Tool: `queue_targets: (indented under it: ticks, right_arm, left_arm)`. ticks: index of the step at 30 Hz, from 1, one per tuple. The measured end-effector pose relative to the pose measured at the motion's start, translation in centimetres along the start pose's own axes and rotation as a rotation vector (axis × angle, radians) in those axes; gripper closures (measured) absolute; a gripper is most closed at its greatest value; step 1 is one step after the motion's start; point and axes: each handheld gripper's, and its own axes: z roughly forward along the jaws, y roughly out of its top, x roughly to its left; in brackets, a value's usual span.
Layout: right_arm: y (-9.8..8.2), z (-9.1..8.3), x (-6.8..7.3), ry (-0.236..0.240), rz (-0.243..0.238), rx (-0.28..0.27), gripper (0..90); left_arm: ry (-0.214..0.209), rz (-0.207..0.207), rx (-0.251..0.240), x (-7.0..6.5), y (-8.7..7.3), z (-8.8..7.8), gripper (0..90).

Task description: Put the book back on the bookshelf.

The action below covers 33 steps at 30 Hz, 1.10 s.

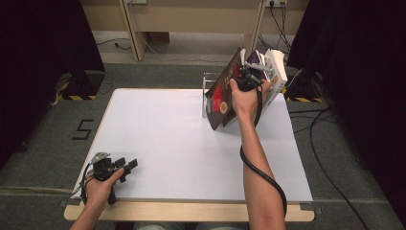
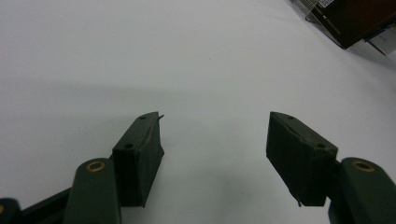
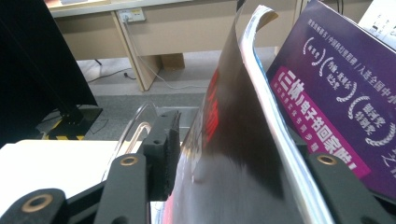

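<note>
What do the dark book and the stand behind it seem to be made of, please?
Dark book: likely glossy coated paper; its cover mirrors the light and curls at the top edge. Stand: seemingly clear acrylic or similar plastic; the floor shows through it and its edges catch the light, though glass cannot be ruled out.

Both forearms are seen bare, no sleeves worn. Each gripper (image 1: 125,167) is built of matt black jaws with brass-ringed rivets and dark foam pads (image 2: 140,154). A thick black cable (image 1: 261,170) is trailed along the right forearm.
</note>
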Motion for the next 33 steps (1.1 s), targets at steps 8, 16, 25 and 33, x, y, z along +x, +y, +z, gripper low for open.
queue_targets:
  ticks: [8,16,25,33]
  right_arm:
    - [-0.4,-0.7,-0.4,0.003,-0.003,-0.005,51.7]
    - [-0.5,-1.0,-0.7,-0.005,-0.003,-0.005,56.3]
    - [-0.8,-1.4,-0.8,-0.009,0.002,-0.011,57.5]
    - [-1.5,-1.6,-0.8,-0.010,0.007,-0.006,55.9]
  left_arm:
    - [-0.002,0.002,0.000,0.0,0.0,0.0,34.8]
    - [-0.003,0.003,0.001,-0.1,0.0,0.0,34.8]
    - [-0.003,0.003,0.002,-0.1,0.0,0.0,34.9]
    - [-0.003,0.005,0.002,-0.1,0.0,0.0,34.9]
